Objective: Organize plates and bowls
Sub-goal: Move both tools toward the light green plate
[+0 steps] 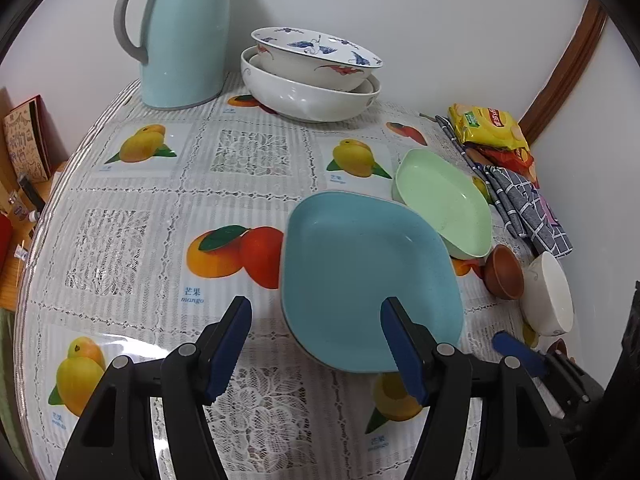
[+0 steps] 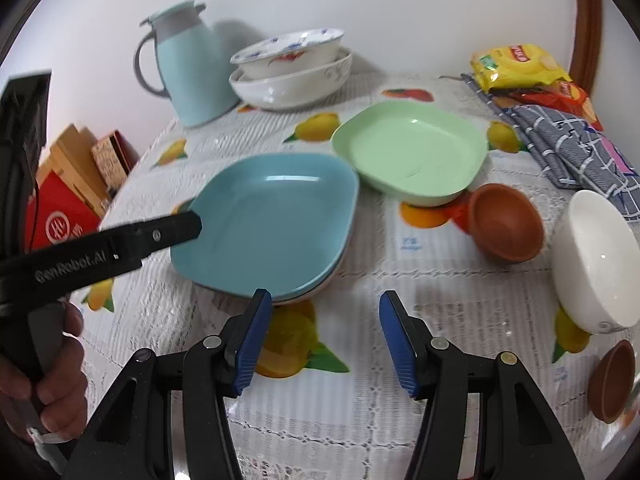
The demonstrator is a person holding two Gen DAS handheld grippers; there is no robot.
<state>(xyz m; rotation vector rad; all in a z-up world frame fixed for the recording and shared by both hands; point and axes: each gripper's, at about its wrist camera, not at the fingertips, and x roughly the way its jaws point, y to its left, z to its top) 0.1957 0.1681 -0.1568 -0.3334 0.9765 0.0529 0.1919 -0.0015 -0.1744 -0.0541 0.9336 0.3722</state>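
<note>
On desk centre: blue plate [image 2: 272,220] atop short stack, green plate [image 2: 408,152] just beside. Likely light, stiff, slick plastic; grip at raised rim. Left gripper [image 1: 316,348] jaws wide, straddling near rim, holding nothing; right gripper [image 2: 326,340] wide open, empty.

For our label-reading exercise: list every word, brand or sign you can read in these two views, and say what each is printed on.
"GenRobot.AI": on the left gripper arm, right wrist view.
"mango": on the tablecloth, under Chinese characters.
Yellow snack packet: logo too blurred to read.
Red box: white round sign, illegible.
Patterned box: scrawl unreadable.
</note>
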